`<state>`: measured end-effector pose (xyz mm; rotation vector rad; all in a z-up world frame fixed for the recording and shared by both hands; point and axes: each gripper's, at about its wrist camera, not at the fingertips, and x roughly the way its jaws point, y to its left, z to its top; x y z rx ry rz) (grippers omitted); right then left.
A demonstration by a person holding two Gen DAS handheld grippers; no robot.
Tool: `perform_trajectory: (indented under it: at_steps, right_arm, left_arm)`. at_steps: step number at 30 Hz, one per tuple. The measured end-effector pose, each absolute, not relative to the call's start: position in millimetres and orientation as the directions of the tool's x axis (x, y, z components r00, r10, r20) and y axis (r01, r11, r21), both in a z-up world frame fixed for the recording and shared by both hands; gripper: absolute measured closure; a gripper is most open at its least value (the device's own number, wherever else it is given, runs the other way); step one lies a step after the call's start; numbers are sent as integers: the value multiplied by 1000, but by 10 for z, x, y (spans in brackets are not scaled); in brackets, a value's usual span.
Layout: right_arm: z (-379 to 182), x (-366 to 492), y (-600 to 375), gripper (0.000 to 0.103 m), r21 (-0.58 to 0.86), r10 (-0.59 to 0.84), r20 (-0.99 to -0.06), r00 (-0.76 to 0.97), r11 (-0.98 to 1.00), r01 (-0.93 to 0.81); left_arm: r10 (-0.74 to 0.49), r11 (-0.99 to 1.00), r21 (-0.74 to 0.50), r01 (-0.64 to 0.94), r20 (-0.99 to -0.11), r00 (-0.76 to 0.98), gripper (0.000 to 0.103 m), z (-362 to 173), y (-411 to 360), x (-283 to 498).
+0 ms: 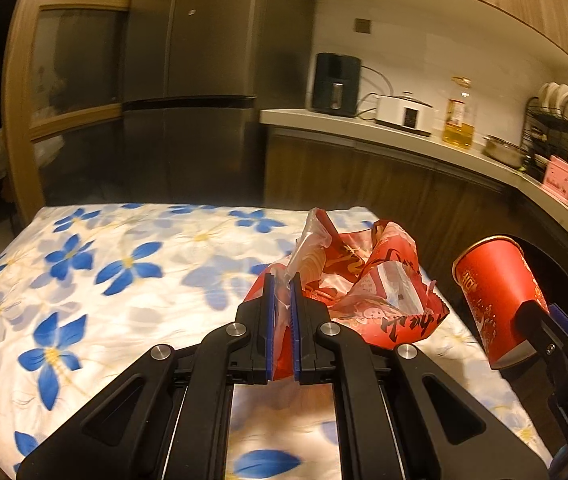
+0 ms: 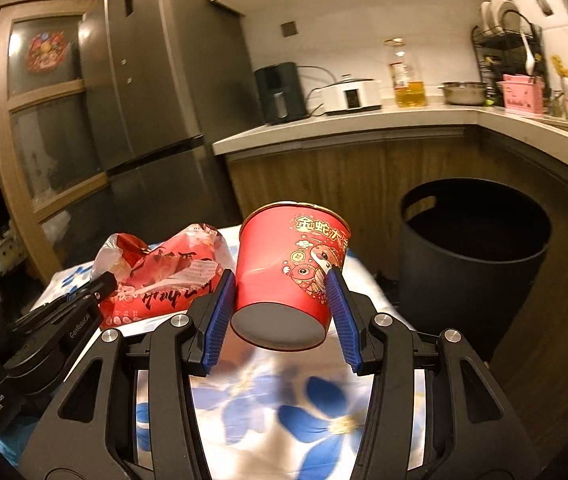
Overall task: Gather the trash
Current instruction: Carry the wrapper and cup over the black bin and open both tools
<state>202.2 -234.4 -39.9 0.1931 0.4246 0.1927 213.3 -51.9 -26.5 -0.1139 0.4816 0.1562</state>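
My left gripper (image 1: 283, 284) is shut on a crumpled red and clear plastic wrapper (image 1: 368, 292), held just above the flowered tablecloth (image 1: 104, 280). The wrapper also shows in the right wrist view (image 2: 164, 276), with the left gripper (image 2: 104, 280) at its left side. My right gripper (image 2: 280, 276) is shut on a red paper cup (image 2: 288, 276), lifted off the table and tilted with its grey base toward the camera. The cup (image 1: 492, 300) shows at the right of the left wrist view. A black round bin (image 2: 472, 256) stands open on the floor to the right of the table.
A dark fridge (image 2: 152, 92) stands behind the table. A counter (image 2: 344, 120) runs along the back and right with an air fryer (image 2: 280, 92), a white cooker (image 2: 352, 96), an oil bottle (image 2: 406, 80), a metal bowl (image 2: 464, 94) and a dish rack (image 2: 512, 48).
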Motion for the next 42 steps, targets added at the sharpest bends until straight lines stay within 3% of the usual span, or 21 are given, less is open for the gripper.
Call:
perform_trajectory:
  at_steps: [27,42]
  right_arm:
    - [-125,2001,-3752,56,231,-36,-304,952,967,110]
    - [-38,2323,-4236,56,218,-116,-291,950,959,183]
  left_arm:
    - [-150,989,-65,135,-382,912,97,201,-2125,2667]
    - [-219,976,-88,201,-388,895,97,139,-2657,3023]
